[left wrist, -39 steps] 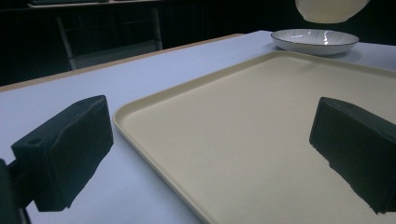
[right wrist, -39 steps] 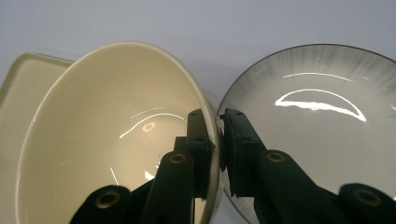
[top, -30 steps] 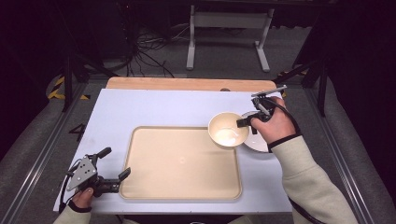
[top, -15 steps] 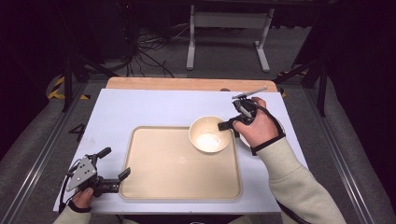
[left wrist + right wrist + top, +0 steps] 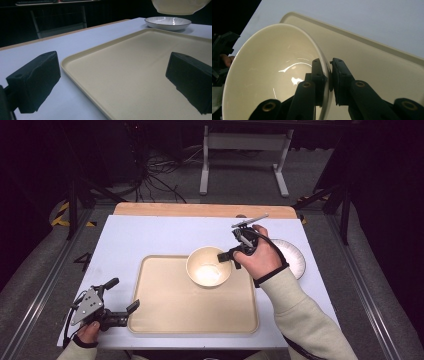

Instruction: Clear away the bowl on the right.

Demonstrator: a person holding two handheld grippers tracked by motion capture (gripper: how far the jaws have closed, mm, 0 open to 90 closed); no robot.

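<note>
In the high view, the right gripper (image 5: 226, 255) sits right of centre, its jaws pinched on the rim of a cream bowl (image 5: 208, 266). The bowl is over the upper right part of a beige tray (image 5: 165, 312) that lies on the white table (image 5: 150, 232). Whether the bowl rests on the tray or hangs above it is hard to judge from this angle. A white plate (image 5: 295, 260) lies on the table at the right, partly behind the hand. The left gripper (image 5: 122, 297) is at the lower left of the frame, at the tray's near left corner, jaws spread wide with nothing between them.

In the left gripper view, the two black jaws stand far apart at the left and right edges, one over the table, one over the tray (image 5: 140, 72). The underside of the bowl (image 5: 178, 6) shows at the upper right, clear of the tray, with the plate (image 5: 168, 23) beyond it.

In the right gripper view, the jaws clamp the bowl's (image 5: 269, 72) wall, one pad inside and one outside, with the tray (image 5: 387, 77) beneath on the right.
</note>
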